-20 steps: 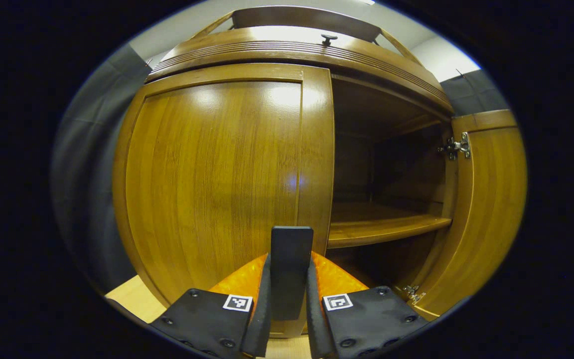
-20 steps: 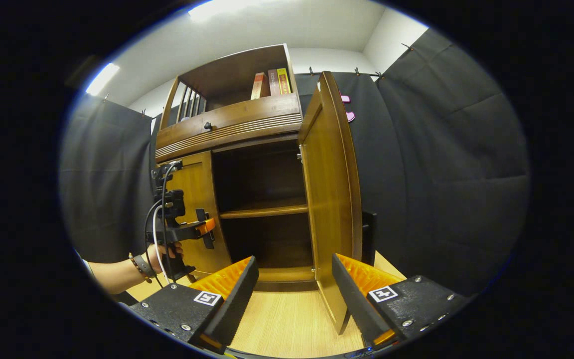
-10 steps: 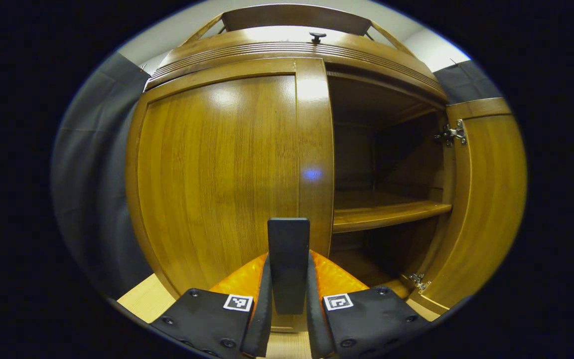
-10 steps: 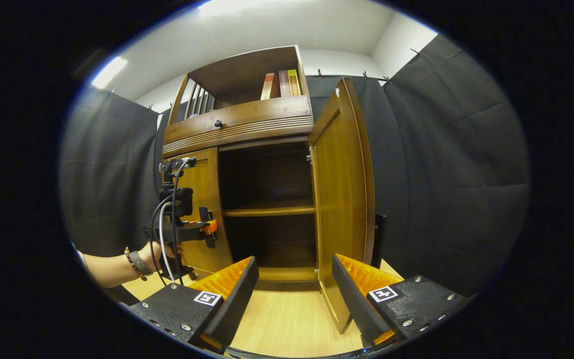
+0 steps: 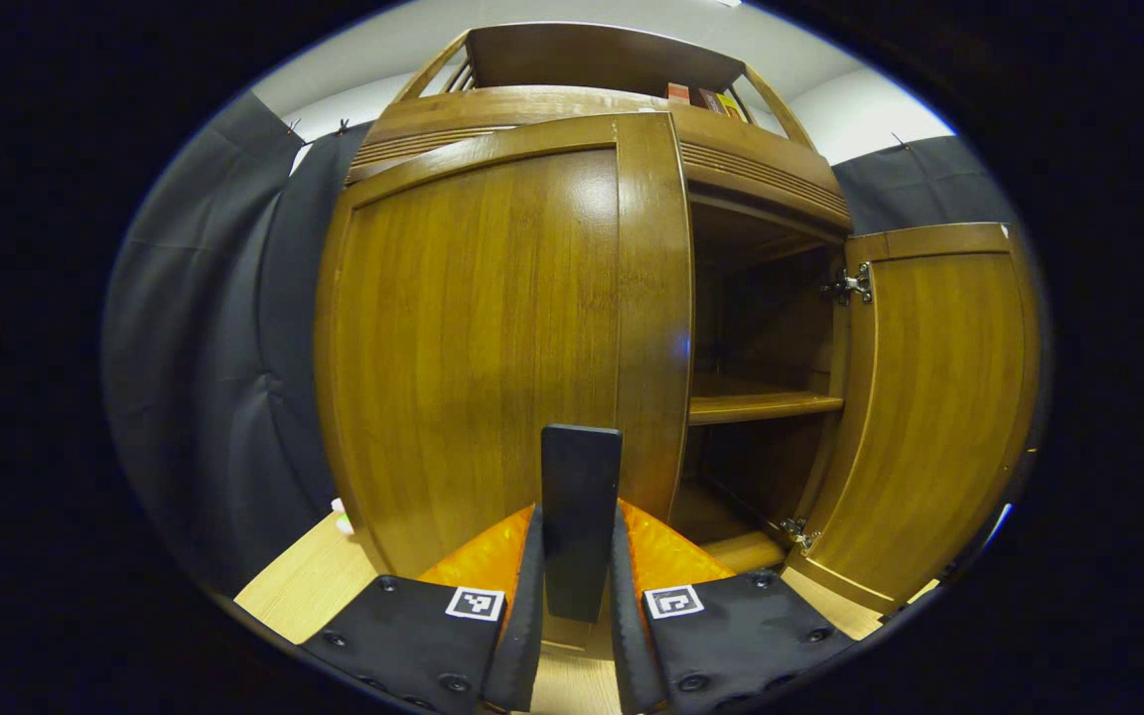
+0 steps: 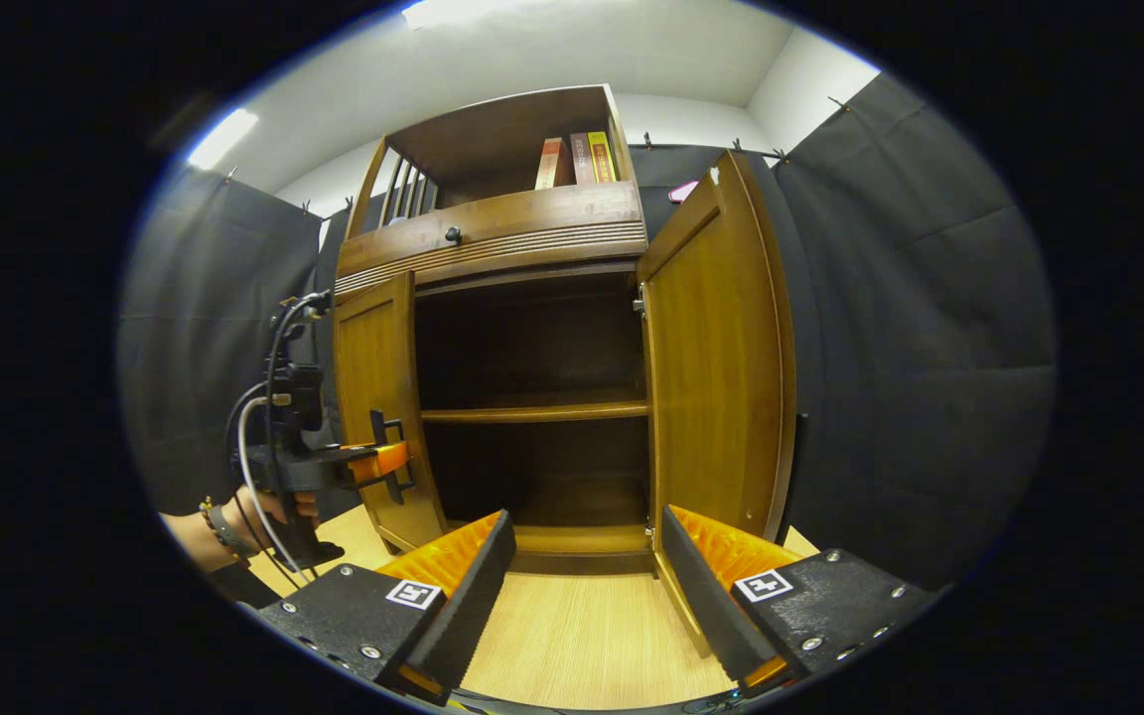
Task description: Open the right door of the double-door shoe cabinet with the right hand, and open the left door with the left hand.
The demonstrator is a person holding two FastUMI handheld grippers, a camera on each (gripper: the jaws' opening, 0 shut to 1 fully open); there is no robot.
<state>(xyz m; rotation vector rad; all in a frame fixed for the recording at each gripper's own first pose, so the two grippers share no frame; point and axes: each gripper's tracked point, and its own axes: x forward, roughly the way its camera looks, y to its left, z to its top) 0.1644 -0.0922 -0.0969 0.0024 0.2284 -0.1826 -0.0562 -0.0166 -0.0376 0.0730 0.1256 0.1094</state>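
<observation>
Both fingers (image 5: 529,566) clamp door handle (image 5: 580,516).

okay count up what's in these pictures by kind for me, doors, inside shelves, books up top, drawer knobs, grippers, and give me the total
Cabinet doors: 2, the left door and the right door
Inside shelves: 1, the shelf
Books on top: 3, the books
Drawer knobs: 1, the knob
Grippers: 2, the left gripper and the right gripper
Total: 9
</observation>
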